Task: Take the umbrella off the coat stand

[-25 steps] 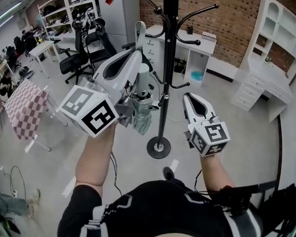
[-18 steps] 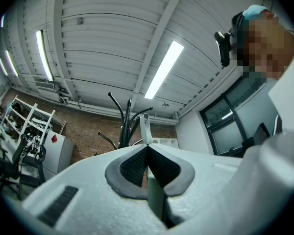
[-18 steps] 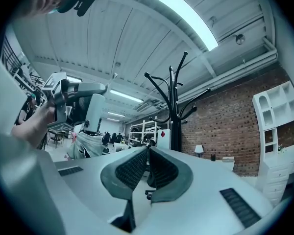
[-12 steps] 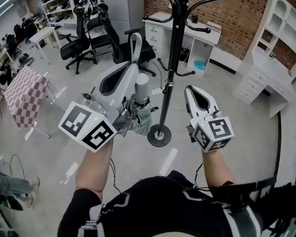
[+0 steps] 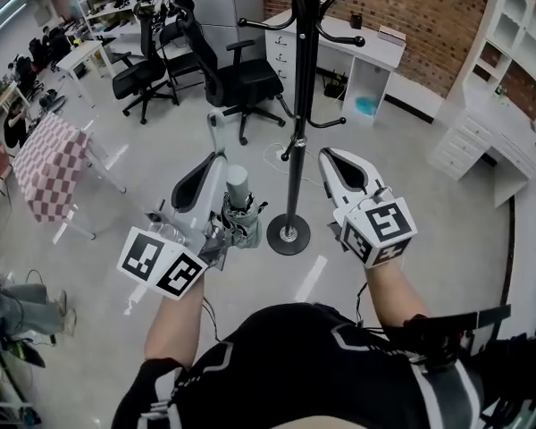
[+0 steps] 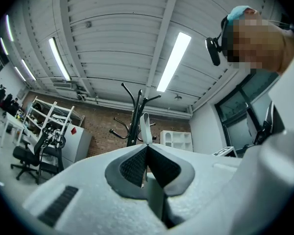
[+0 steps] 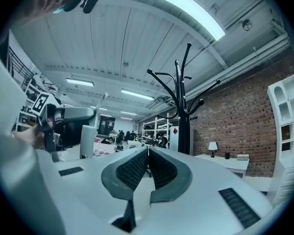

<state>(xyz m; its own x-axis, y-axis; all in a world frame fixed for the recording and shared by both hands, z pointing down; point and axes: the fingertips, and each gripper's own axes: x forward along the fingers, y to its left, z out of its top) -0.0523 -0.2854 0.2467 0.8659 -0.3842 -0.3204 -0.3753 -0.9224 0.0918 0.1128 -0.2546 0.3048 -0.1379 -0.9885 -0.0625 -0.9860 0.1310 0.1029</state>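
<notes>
At the lower left of the head view, our left gripper [image 5: 217, 156] has its tongs pressed together on the pale wrist strap [image 5: 216, 132] of the folded grey-green fabric umbrella [image 5: 241, 223]. The loop pokes up past the tips, and the left gripper view [image 6: 146, 146] shows the same pinch. The umbrella sits close under that gripper, left of centre. It is apart from the tall black metal coat stand [image 5: 302, 105], so we judge it already off the hooks.

It should be light. The canopy is soft and the strap limp, so it may swing. The stiff grey cylindrical handle [image 5: 238, 184] looks the firmer place to take hold.

Right of the pole, our right gripper [image 5: 325, 154] has its tongs pressed together on nothing.
</notes>
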